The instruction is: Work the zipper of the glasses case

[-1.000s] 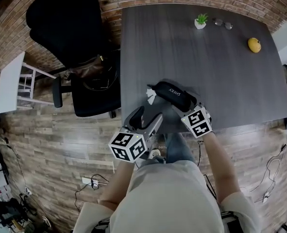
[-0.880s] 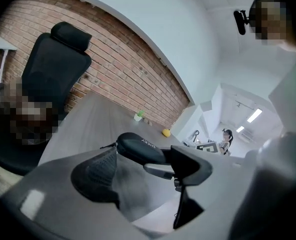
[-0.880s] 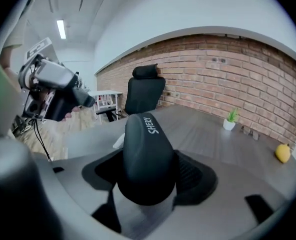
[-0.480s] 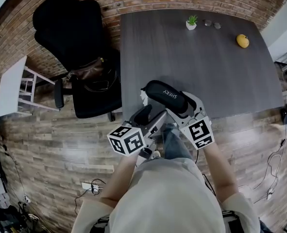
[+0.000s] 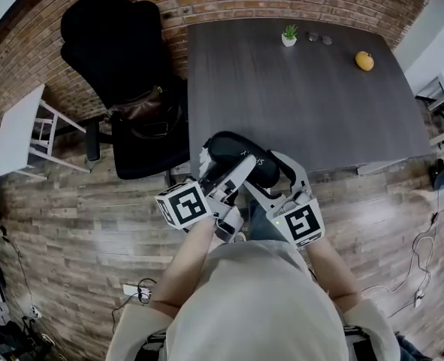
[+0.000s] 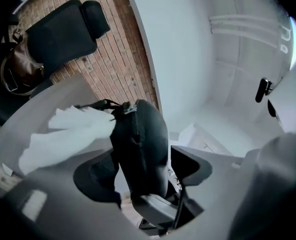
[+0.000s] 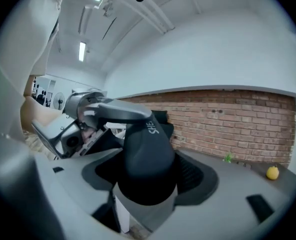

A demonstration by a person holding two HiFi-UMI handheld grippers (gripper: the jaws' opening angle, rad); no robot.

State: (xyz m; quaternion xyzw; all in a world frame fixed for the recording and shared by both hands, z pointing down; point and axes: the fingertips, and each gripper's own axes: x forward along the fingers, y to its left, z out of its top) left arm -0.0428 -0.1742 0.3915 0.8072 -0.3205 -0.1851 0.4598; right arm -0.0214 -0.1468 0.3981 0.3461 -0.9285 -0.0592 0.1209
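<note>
The black glasses case [image 5: 233,153] hangs in the air over the table's near edge. My right gripper [image 5: 265,173] is shut on its right end; in the right gripper view the case [image 7: 148,159] fills the gap between the pads of the right gripper [image 7: 150,176]. My left gripper [image 5: 229,170] straddles the left part of the case [image 6: 137,144]. In the left gripper view a thin gap shows at the right pad of the left gripper [image 6: 140,169]. The zipper pull [image 6: 125,108] sits at the far end, beside a white cloth [image 6: 67,131].
The dark table [image 5: 297,89] carries a small potted plant [image 5: 289,34], a pair of glasses [image 5: 317,37] and a yellow fruit [image 5: 364,60] at its far edge. A black office chair [image 5: 116,43] with a brown bag [image 5: 143,111] stands on the left, by a white side table [image 5: 19,130].
The right gripper has lifted the case off the table's near edge, towards the person. The left gripper rose and closed in until its jaws stand around the case.
</note>
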